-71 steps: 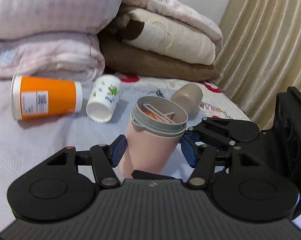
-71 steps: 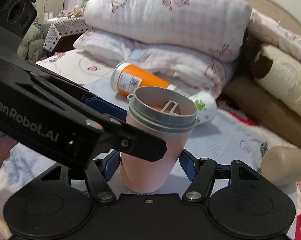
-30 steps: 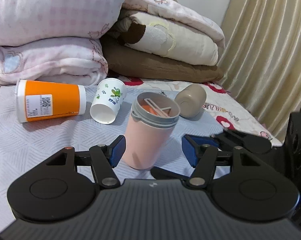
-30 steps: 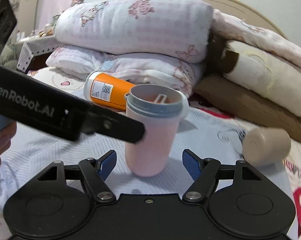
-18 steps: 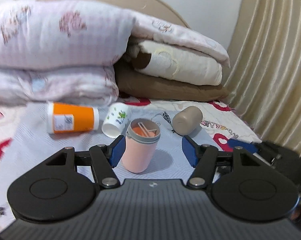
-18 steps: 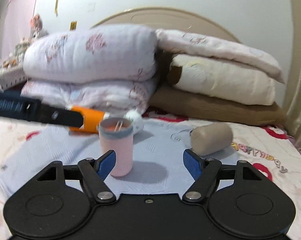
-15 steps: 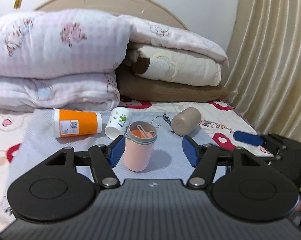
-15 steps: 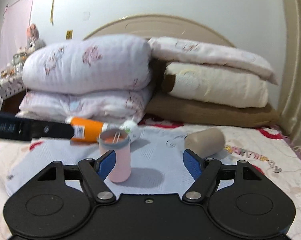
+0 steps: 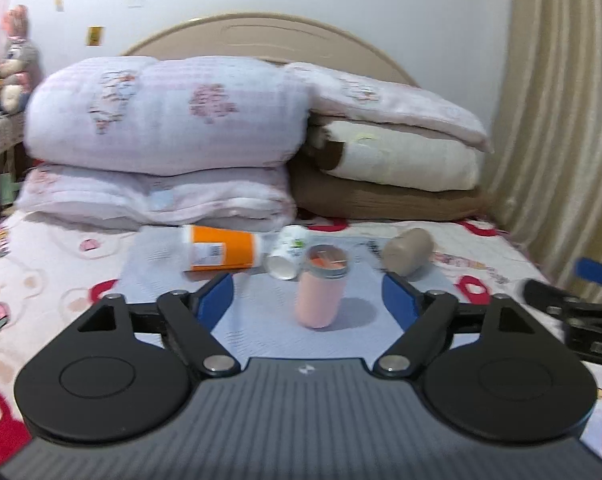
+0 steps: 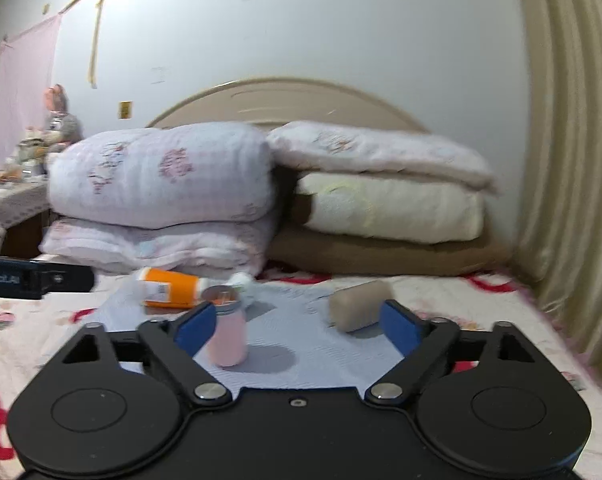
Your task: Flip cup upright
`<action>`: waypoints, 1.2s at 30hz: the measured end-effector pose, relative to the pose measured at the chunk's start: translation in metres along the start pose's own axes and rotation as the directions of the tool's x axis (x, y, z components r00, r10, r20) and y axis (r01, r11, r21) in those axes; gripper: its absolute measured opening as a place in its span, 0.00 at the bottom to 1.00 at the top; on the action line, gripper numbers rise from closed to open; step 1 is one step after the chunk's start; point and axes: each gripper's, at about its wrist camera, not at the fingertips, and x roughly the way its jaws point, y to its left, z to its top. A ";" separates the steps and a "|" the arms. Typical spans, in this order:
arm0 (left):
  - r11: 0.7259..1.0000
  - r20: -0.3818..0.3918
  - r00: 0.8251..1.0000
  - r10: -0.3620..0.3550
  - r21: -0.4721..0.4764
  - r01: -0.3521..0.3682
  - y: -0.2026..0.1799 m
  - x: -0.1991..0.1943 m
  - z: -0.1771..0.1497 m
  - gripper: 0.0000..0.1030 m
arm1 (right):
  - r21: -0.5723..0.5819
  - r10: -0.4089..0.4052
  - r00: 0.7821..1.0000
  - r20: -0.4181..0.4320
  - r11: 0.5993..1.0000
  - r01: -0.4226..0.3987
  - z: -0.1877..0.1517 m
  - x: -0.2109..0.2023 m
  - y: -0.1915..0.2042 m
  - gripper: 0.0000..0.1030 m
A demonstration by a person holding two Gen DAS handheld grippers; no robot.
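A pink cup (image 9: 321, 286) with a grey rim stands upright on the pale blue cloth (image 9: 261, 312) on the bed; it also shows in the right wrist view (image 10: 228, 328). My left gripper (image 9: 307, 292) is open and empty, well back from the cup. My right gripper (image 10: 297, 320) is open and empty, also well back. An orange cup (image 9: 221, 252), a small white floral cup (image 9: 287, 256) and a tan cup (image 9: 407, 254) lie on their sides behind the pink cup.
Folded quilts and pillows (image 9: 161, 160) are stacked against the headboard (image 9: 261, 36). A beige curtain (image 9: 561, 120) hangs on the right. The other gripper shows at the right edge of the left wrist view (image 9: 581, 308) and at the left edge of the right wrist view (image 10: 33, 278).
Both grippers have let go of the pink cup and pulled back from it. The cup stays upright on the cloth and looks much smaller now.
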 end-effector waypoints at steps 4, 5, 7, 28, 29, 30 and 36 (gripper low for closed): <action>0.999 0.006 0.999 0.041 -0.017 -0.041 0.010 -0.005 -0.008 0.92 | -0.005 -0.022 1.000 0.003 1.000 0.022 -0.005 -0.013 0.004 1.00; 0.999 0.007 0.999 0.044 -0.020 -0.043 0.012 -0.006 -0.009 0.93 | 0.002 -0.015 1.000 0.002 1.000 0.015 -0.005 -0.015 0.005 1.00; 0.999 0.008 0.999 0.045 -0.024 -0.045 0.015 -0.008 -0.010 0.96 | 0.010 -0.012 1.000 0.003 1.000 0.012 -0.006 -0.015 0.006 1.00; 0.991 -0.102 0.987 0.123 0.057 -0.118 0.010 0.003 -0.020 1.00 | 0.025 -0.010 0.999 -0.052 1.000 0.012 -0.012 -0.005 0.012 1.00; 0.991 -0.103 0.987 0.123 0.058 -0.117 0.010 0.003 -0.019 1.00 | 0.026 -0.008 0.998 -0.055 1.000 0.009 -0.012 -0.005 0.012 1.00; 0.992 -0.103 0.987 0.121 0.058 -0.115 0.009 0.003 -0.020 1.00 | 0.027 -0.006 0.998 -0.057 1.000 0.008 -0.012 -0.004 0.012 1.00; 0.992 -0.104 0.987 0.120 0.058 -0.114 0.009 0.004 -0.019 1.00 | 0.045 0.001 0.997 -0.073 0.999 0.002 -0.014 -0.002 0.012 1.00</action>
